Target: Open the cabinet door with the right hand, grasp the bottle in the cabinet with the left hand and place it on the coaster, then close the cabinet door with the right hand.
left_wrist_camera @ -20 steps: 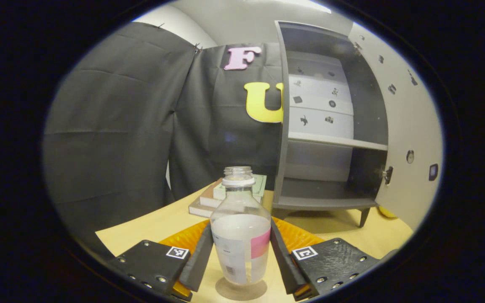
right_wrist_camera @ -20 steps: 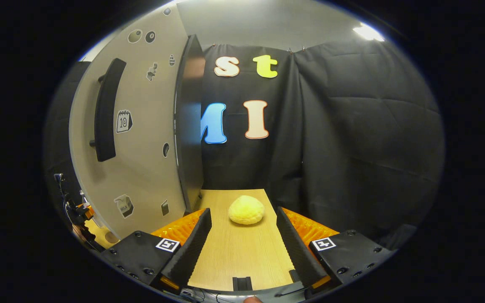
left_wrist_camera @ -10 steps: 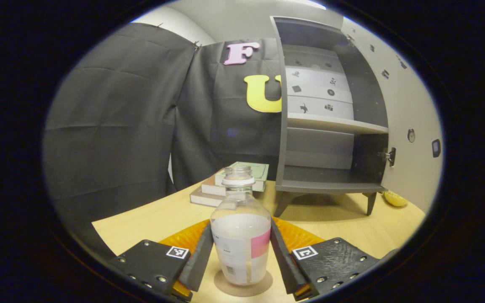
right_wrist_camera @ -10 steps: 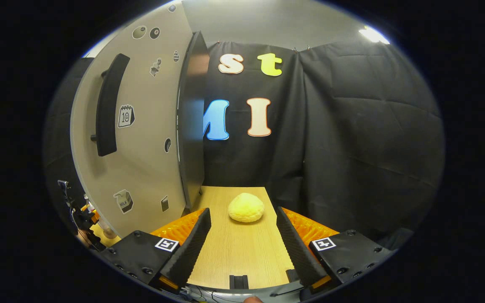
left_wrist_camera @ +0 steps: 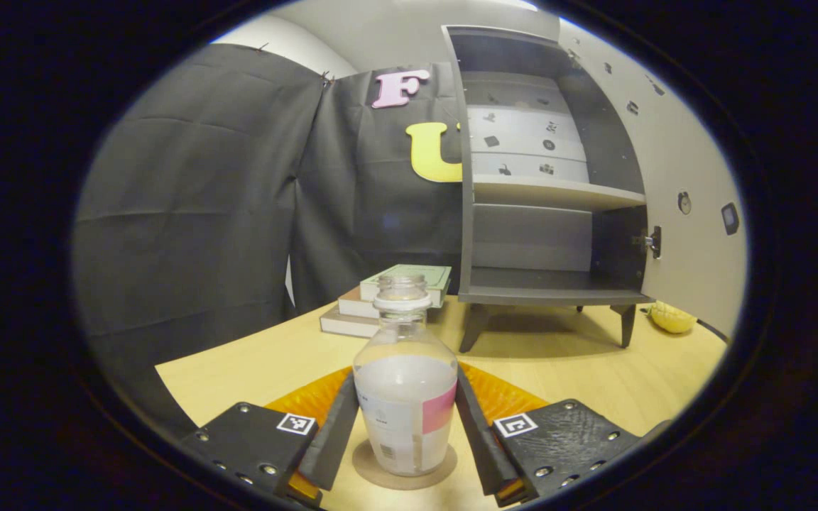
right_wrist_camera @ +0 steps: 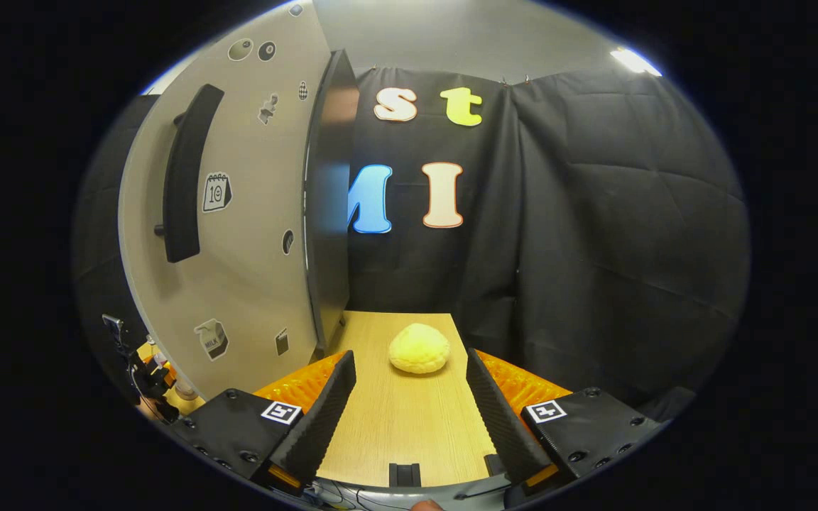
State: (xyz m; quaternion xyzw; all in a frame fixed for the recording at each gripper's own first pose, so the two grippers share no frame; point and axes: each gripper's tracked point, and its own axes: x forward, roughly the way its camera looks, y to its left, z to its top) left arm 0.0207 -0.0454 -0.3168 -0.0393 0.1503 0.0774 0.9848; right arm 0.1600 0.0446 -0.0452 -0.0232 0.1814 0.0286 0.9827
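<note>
Bottle [left_wrist_camera: 404, 397] stands on coaster [left_wrist_camera: 373, 470], between left claw [left_wrist_camera: 403, 433] fingers.

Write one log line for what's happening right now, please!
left gripper: shut on bottle | bottle: on coaster | right gripper: open | cabinet door: open

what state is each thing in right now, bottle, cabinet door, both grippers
bottle: upright, uncapped, partly filled, standing on the coaster
cabinet door: swung wide open
cabinet: shelves bare
left hand-held gripper: fingers against both sides of the bottle
right hand-held gripper: open, holding nothing, over the table
</note>
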